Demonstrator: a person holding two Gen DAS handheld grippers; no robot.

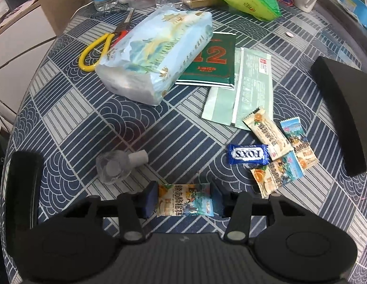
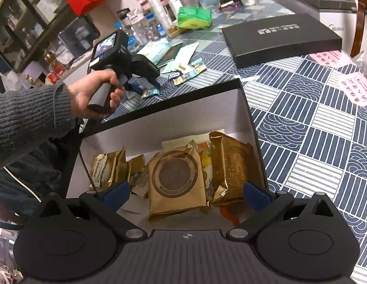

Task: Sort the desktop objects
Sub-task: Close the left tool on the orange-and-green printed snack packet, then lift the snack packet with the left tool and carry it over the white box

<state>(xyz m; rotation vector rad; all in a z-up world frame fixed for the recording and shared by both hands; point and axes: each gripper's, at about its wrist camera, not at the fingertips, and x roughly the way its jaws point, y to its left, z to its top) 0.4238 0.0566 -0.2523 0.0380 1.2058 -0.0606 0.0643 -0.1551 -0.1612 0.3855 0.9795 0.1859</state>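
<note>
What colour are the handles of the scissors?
Yellow. The scissors show best in the left wrist view, beside the tissue pack.

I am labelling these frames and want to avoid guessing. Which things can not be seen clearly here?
- Scissors: left wrist view, blades partly hidden behind the tissue pack.
- Black box: right wrist view, its near part is covered by the right tool; lower packets hidden under the gold packets.
- Snack packet in the left tool: its lower edge is hidden by the tool body.
</note>
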